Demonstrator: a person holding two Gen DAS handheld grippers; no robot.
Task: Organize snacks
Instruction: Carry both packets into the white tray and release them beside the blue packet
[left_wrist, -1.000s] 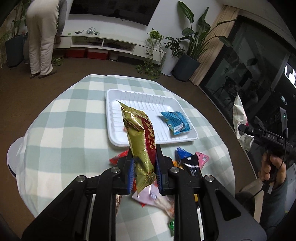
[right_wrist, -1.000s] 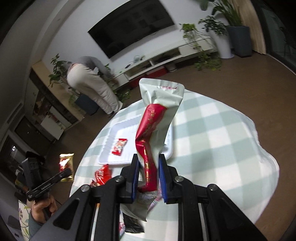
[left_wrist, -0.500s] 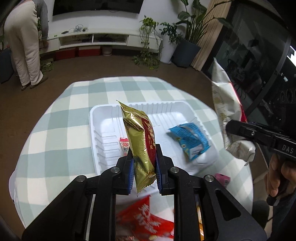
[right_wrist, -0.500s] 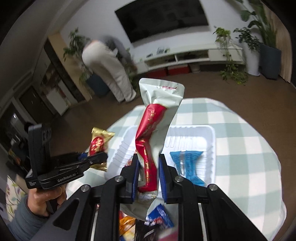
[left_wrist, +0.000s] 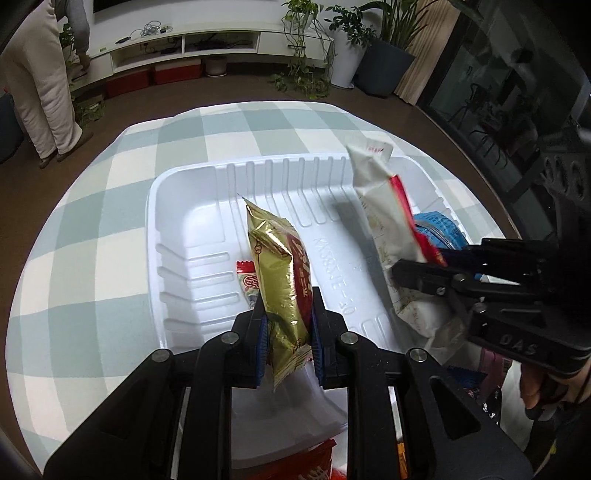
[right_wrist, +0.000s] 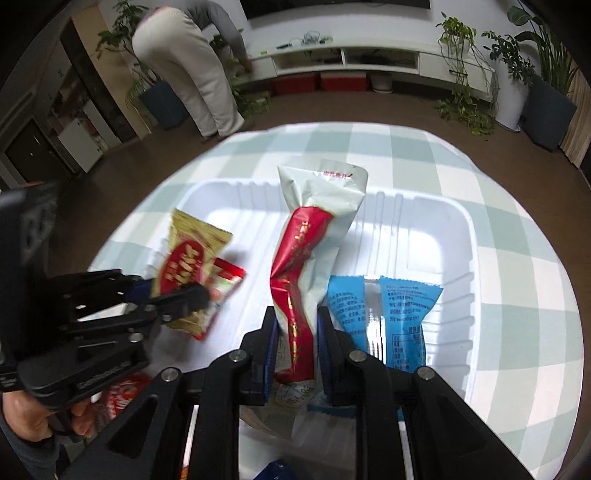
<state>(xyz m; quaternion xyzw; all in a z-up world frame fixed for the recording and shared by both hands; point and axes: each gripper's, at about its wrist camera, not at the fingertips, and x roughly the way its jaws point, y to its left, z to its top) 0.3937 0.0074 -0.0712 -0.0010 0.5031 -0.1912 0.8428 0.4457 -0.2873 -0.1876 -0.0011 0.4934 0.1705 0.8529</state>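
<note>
Your desk (left_wrist: 92, 229) under its checked cloth carries the white tray (left_wrist: 192, 221), and both tools hang over the tray's floor. The right tool (right_wrist: 294, 343) is clamped on the white-and-red packet (right_wrist: 314, 240), its long axis pointing away toward the far wall, just left of the blue packet (right_wrist: 384, 314) lying flat. The left tool (left_wrist: 288, 325) is clamped on the gold packet (left_wrist: 279, 266), held upright on edge directly above the small red-topped sachet (left_wrist: 246, 280). Each release looks like a straight drop; the left packet would likely land on that sachet.
</note>
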